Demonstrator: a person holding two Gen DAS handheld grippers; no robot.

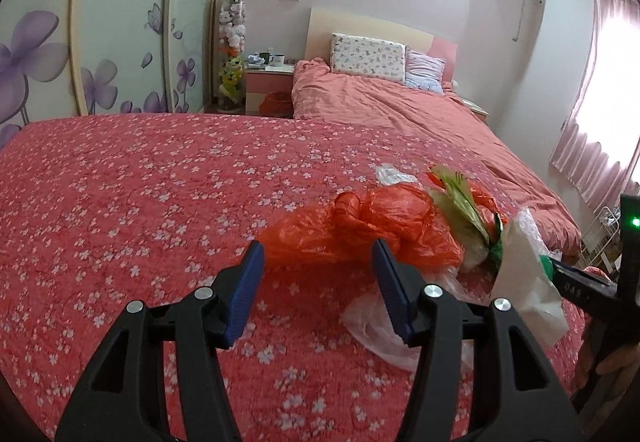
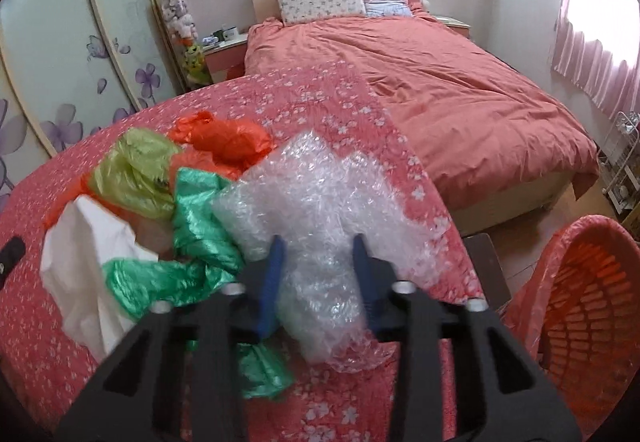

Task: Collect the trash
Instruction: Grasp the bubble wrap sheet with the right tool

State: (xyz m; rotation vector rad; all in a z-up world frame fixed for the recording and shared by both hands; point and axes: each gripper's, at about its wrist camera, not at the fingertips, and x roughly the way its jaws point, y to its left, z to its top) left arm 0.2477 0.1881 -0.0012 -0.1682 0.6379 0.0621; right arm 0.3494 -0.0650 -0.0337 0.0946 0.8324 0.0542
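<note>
**Closing on the bubble wrap**

The right gripper (image 2: 318, 274) had its fingers part-closed around the bubble wrap (image 2: 320, 202) on the floral bedspread (image 2: 360, 114); pinching a thick fold would hold best. The left gripper (image 1: 318, 290) stood spread, empty, before the orange bag (image 1: 360, 230). The basket (image 2: 584, 306) waited right.

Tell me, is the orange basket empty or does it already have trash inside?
Empty as far as shown: the basket, lined with a thin bag, shows only bare lattice inside. Its bottom is out of view.

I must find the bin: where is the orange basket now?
In the right wrist view, the orange basket is at lower right, beside the flowered bed.
</note>
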